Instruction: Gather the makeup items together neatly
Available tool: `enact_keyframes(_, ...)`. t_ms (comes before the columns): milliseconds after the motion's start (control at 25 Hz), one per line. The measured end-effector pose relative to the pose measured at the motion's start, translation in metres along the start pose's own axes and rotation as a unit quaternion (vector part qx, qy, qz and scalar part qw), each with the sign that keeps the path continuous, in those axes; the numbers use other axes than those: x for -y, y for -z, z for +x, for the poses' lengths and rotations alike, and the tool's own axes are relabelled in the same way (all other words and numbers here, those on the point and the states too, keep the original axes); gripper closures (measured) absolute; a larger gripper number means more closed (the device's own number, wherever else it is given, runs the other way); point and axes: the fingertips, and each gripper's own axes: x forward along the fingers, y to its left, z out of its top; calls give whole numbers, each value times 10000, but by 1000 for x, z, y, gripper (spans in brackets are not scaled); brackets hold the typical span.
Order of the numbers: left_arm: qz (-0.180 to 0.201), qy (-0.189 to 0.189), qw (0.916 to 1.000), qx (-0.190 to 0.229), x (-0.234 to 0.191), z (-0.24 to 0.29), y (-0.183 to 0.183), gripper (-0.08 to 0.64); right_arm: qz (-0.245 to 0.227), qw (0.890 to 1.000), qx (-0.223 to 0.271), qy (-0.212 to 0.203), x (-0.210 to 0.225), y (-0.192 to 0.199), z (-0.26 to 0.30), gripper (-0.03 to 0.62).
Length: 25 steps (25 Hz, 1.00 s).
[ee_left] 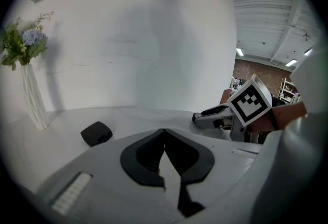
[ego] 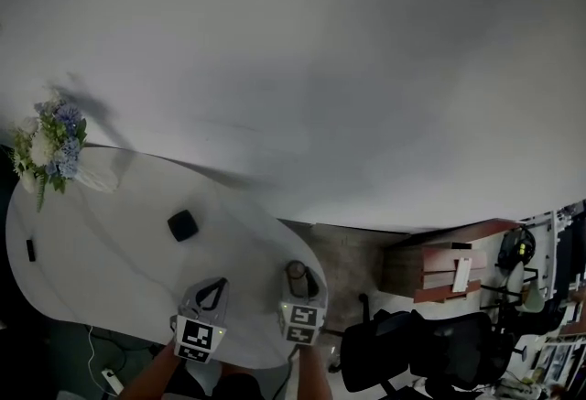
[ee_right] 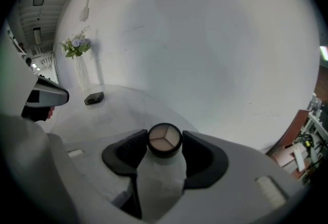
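A round compact (ee_right: 164,142), its pan divided into three powder wedges (a detail given only by the right gripper view), is clamped between the pads of the right gripper (ee_right: 164,135) over the near right edge of the white table (ego: 82,297). The left gripper (ee_left: 164,133) is closed, with nothing between its jaws. A black square compact (ego: 183,225) is seen shut mid-table. Flowers (ego: 50,146) are held in a white vase (ee_left: 33,100). A small dark item (ego: 30,250) at the table's left edge is shown by the head view alone.
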Motion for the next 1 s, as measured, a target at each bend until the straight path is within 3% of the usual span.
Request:
enact_keyframes(200, -26, -104, 9999, -34, -2, 5, 3, 549, -305, 9995, -71, -18, -2, 2, 8, 377)
enact_keyframes(520, -78, -183, 9998, -99, 0, 2, 8, 549, -375, 9993, -94, 4, -3, 4, 9, 376)
enact_keyframes(1000, 5, -380, 9991, 163, -12, -22, -11, 549, -123, 9999, 103, 9, -6, -4, -8, 339)
